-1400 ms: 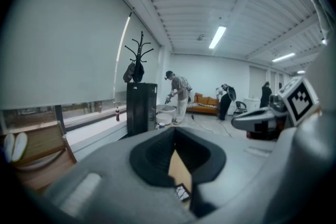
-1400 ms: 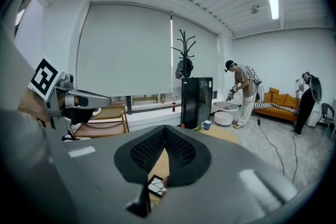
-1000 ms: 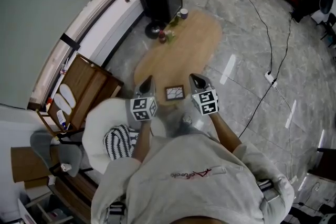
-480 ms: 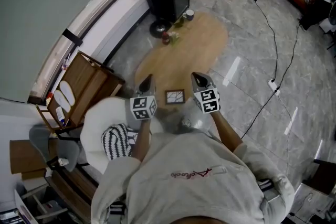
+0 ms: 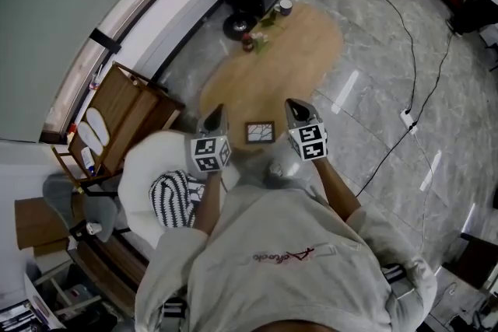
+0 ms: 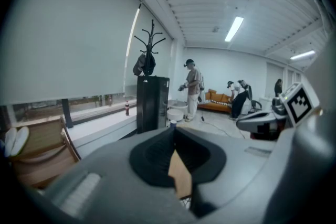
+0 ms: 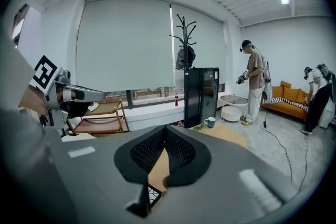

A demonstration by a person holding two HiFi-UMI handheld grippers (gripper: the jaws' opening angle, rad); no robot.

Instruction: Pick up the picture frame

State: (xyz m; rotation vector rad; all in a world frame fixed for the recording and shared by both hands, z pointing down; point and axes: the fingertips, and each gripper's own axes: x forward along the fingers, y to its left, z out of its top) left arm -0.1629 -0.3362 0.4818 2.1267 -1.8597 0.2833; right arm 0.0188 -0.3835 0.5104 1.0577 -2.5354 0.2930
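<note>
Flanking pose: left gripper (image 5: pixel 215 115) and right gripper (image 5: pixel 293 106) hovering on either side of picture frame (image 5: pixel 260 132).
The picture frame is lying flat at the near end of the oval wooden table (image 5: pixel 299 58), between the two grippers and near both; contact is not showing. Both grippers are pointing away from the person and slightly down, jaws clenching together with nothing between them. A mug (image 5: pixel 285 6) is sitting at the table's far end, well apart from the frame.

1. No legible words or numbers were found anywhere.
2. A red script logo (image 5: pixel 282 256) was printed on the sweatshirt (image 5: pixel 327 276), but it could not be read.
3. Square black-and-white markers (image 5: pixel 211 153) were carried by the left hand-held gripper (image 5: pixel 217 113) and the right hand-held gripper (image 5: pixel 292 104).
</note>
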